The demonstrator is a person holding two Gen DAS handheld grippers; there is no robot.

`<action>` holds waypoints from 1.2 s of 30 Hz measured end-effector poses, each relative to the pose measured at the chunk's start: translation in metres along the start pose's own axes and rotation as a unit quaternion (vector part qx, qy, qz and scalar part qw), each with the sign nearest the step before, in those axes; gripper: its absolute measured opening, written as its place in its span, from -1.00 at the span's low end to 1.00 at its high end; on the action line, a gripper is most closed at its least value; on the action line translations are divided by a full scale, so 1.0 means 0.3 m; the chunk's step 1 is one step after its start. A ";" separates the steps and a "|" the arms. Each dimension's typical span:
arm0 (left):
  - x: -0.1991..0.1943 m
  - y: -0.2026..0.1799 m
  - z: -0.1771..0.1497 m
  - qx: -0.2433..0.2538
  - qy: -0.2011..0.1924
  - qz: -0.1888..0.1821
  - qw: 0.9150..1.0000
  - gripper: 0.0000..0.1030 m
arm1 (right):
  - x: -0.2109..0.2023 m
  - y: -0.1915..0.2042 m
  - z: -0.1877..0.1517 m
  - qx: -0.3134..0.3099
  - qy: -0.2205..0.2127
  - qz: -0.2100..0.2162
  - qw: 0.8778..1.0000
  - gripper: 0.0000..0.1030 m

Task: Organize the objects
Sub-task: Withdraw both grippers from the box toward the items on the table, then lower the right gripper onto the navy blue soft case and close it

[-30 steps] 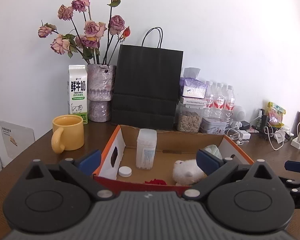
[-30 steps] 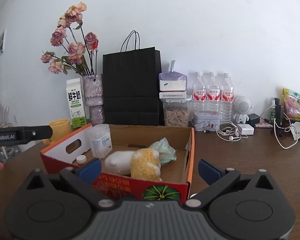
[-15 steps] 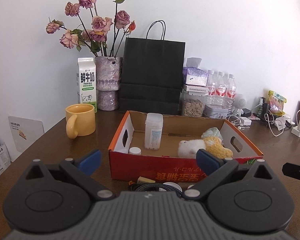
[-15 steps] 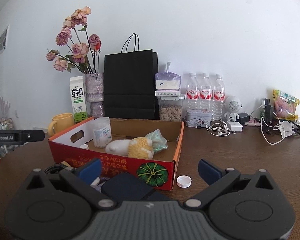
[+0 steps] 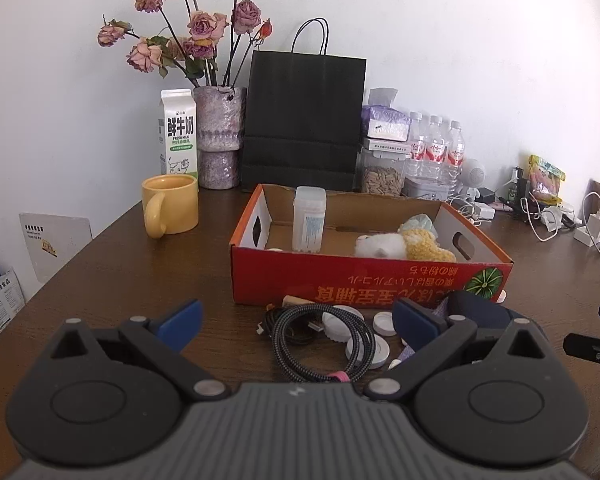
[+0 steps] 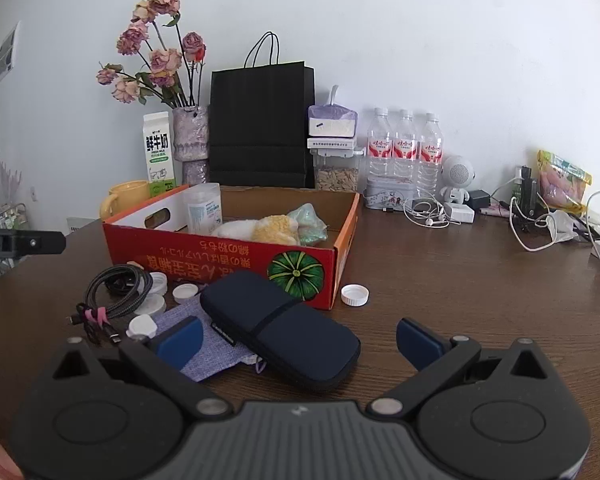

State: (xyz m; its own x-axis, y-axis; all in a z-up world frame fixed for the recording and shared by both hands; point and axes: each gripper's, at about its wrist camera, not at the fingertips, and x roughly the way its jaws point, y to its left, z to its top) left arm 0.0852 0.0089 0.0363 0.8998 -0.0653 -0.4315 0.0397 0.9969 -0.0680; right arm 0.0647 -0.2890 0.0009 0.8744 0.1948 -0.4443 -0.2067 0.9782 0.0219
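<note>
Before the box [image 6: 224,264], pouch [image 6: 280,326] lies diagonally, seemingly far-left to near-right.

A tall black paper bag [image 6: 262,126] stands at the back of the brown table [image 6: 440,280], against the white wall. Left of the bag is a purple vase [image 6: 191,140] with dried pink roses [image 6: 156,56]. Left of the vase stands a milk carton [image 6: 158,148], and a yellow mug [image 5: 171,204] sits in front of it. Right of the bag are a jar of seeds [image 6: 336,170], then three water bottles [image 6: 405,152], then a small white robot toy [image 6: 458,178].
</note>
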 end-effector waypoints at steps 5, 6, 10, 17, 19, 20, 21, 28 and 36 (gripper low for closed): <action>0.011 0.018 -0.012 0.000 0.010 0.005 1.000 1.00 | 0.048 -0.031 -0.009 0.004 -0.009 0.010 1.000 1.00; 0.016 0.020 -0.013 -0.001 0.012 0.007 1.000 1.00 | 0.064 -0.036 -0.007 0.000 -0.009 0.008 1.000 1.00; 0.033 0.024 -0.015 -0.001 0.019 0.010 1.000 1.00 | 0.136 -0.034 0.004 -0.024 0.025 0.015 0.999 1.00; 0.055 0.025 -0.017 0.002 0.030 0.011 0.999 1.00 | 0.251 0.003 0.033 -0.105 0.069 0.059 0.990 0.98; 0.057 0.028 -0.017 0.003 0.033 0.011 0.999 1.00 | 0.276 0.000 0.056 -0.121 0.074 0.071 0.987 0.98; 0.057 0.028 -0.017 0.004 0.034 0.010 0.999 1.00 | 0.287 -0.003 0.067 -0.126 0.076 0.080 0.986 0.98; 0.059 0.030 -0.018 0.004 0.036 0.010 0.999 1.00 | 0.299 -0.007 0.079 -0.127 0.079 0.092 0.984 0.98; 0.089 0.045 -0.026 0.001 0.057 0.007 0.998 1.00 | 0.400 -0.053 0.103 -0.099 0.107 0.154 0.977 0.97; 0.108 0.046 -0.030 0.000 0.063 0.008 0.998 1.00 | 0.453 -0.061 0.067 -0.090 0.134 0.192 0.968 0.85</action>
State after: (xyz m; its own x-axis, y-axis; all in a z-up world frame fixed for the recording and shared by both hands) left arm 0.1110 0.0202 0.0133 0.8382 -0.0550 -0.5426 0.0268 0.9979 -0.0598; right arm 0.1962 -0.2788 -0.0418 0.5783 0.4923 -0.6506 -0.5878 0.8044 0.0862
